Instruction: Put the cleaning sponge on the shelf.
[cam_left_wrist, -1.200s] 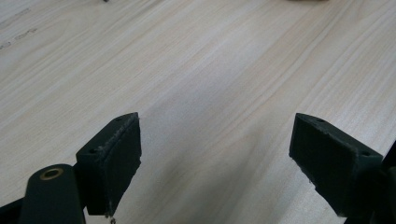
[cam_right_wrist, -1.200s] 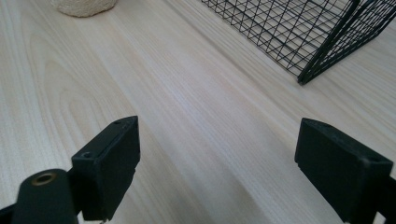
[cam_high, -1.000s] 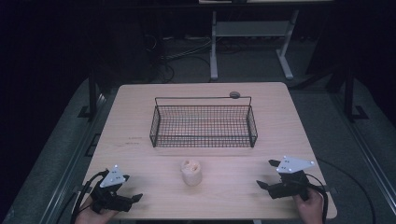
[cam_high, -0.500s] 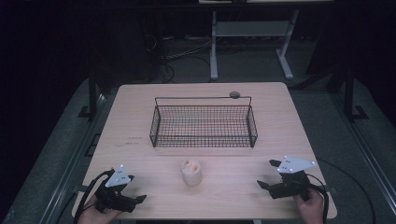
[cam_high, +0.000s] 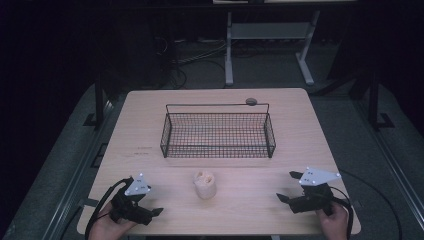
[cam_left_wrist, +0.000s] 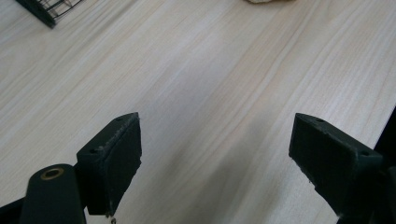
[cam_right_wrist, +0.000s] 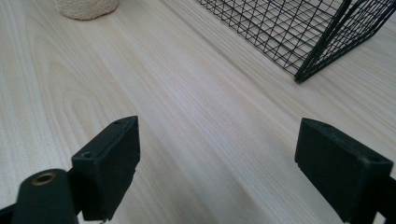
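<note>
Jaws spread wide and holding nothing, both handheld grippers sit low over the near edge of a light wooden table (cam_high: 150, 130), the left gripper (cam_high: 150, 212) at the near left corner and the right gripper (cam_high: 290, 192) at the near right. In the left gripper view, the two black jaws stand far apart with only bare wood grain between them; the right gripper view shows the same wide, released stance over bare tabletop. Each tool carries a grey three-cornered plate on top, with a dark cable trailing toward the table's front edge, and a hand (cam_high: 332, 222) grips the right one from below, while another hand (cam_high: 107, 227) grips the left. Between the two tools, roughly midway along the near half of the table, stands a small pale, cream-coloured lump (cam_high: 204, 184) with a rough, crumpled top, upright and apart from both grippers; what it is made of cannot be told. Its lower edge shows at the top of the left gripper view (cam_left_wrist: 268, 1) and at the upper left of the right gripper view (cam_right_wrist: 86, 8). Behind it, near the table's centre, rests a black wire basket (cam_high: 218, 150), rectangular, with a thin handle bar along its far side; its corner also enters the right gripper view (cam_right_wrist: 303, 42). A small dark round object (cam_high: 251, 101) lies on the table just beyond the basket's far right corner. Beyond the table, a white metal frame (cam_high: 229, 50) stands on the dark floor.
</note>
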